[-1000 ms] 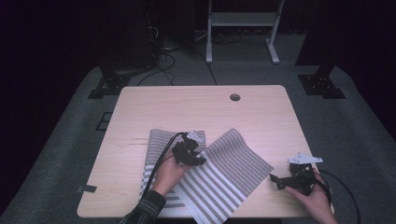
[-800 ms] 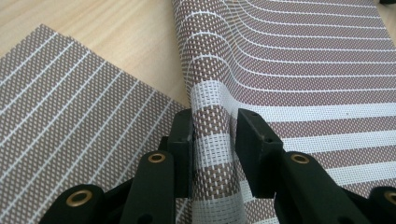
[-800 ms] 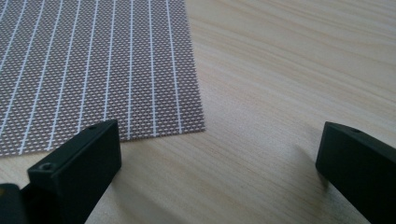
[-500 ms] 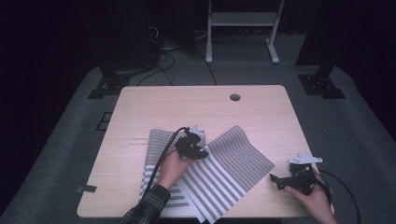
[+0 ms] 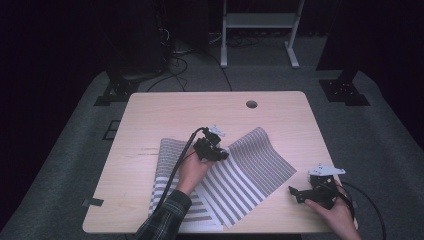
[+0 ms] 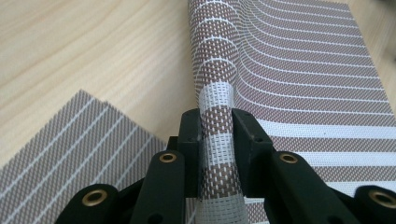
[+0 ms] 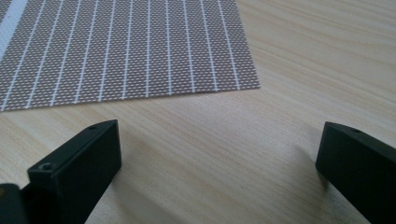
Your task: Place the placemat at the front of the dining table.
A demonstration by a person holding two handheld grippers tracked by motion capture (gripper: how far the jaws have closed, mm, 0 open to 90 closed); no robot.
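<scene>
mat edge pinched and lifted

jaws of the left gripper (image 6: 217, 140) have just been closing and now clamp a raised fold of the upper striped mat (image 5: 250, 170), low in the frame's centre. compared with a second ago, that mat has slid toward upper right, uncovering more of the lower mat (image 5: 167, 155). the pull looks under way. right gripper (image 7: 219, 154) sits wide open, empty, above bare table (image 5: 165, 115).

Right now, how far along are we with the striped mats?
Done: the left hand-held gripper has pinched a raised fold of the upper striped mat, which lies askew over the lower mat. In hand: that fold, its jaws just closing on it. Left, probably: shifting or straightening it; the right hand-held gripper waits open over bare table.
</scene>
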